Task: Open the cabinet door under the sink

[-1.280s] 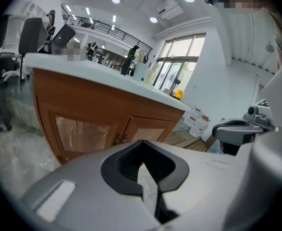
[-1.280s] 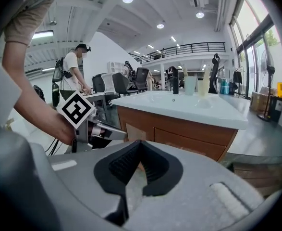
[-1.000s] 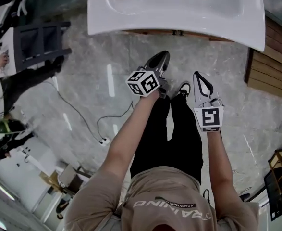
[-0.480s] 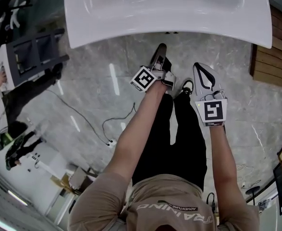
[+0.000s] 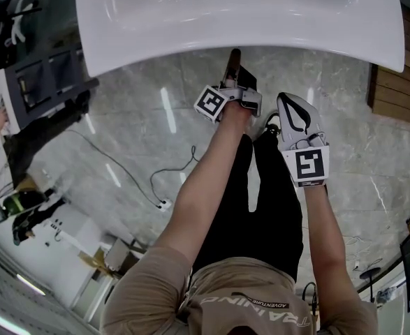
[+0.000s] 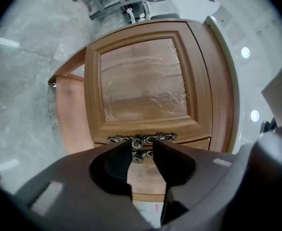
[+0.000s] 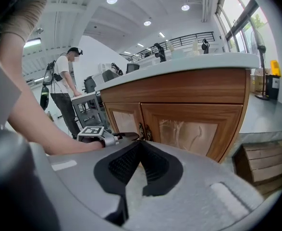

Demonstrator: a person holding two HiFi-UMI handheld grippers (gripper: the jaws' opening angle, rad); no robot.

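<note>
Head view, looking steeply down, entries as seen from the room.

1. Sink [image 5: 239,12]: white, glossy, a broad rounded slab. It overhangs the cabinet and hides it from above.
2. Floor [image 5: 135,117]: grey veined marble, polished, streaked with lamp glare. A thin dark cable [image 5: 173,176] trails across it at the left.
3. Slatted timber [image 5: 400,82]: brown, at the right edge.
4. Cabinet door [image 6: 143,81], the task's thing: it sits under the sink, straight ahead of the left claw [image 6: 141,146]. Warm brown wood, with a moulded frame round a recessed square panel. Wrinkled clear film [image 6: 145,93] covers the panel. The door lies closed against its neighbour. An ornate dark metal handle [image 6: 141,139] with a round knob runs along its meeting edge.
5. Left claw: dark, rolled onto its side. Its jaws are released and have just been opening. The knob shows in the gap at their tips and neither pad presses on it. Whether the knob is between the tips or just beyond them, I cannot tell.
6. Right claw [image 7: 140,146]: grey body, ribbed black pads, clenched on nothing with the tips together. It is held back from the cabinet, beside the left forearm.
7. Right gripper view, surroundings: a pale worktop [image 7: 189,64] caps both wooden doors. A person [image 7: 66,90] stands well apart at a desk.
</note>
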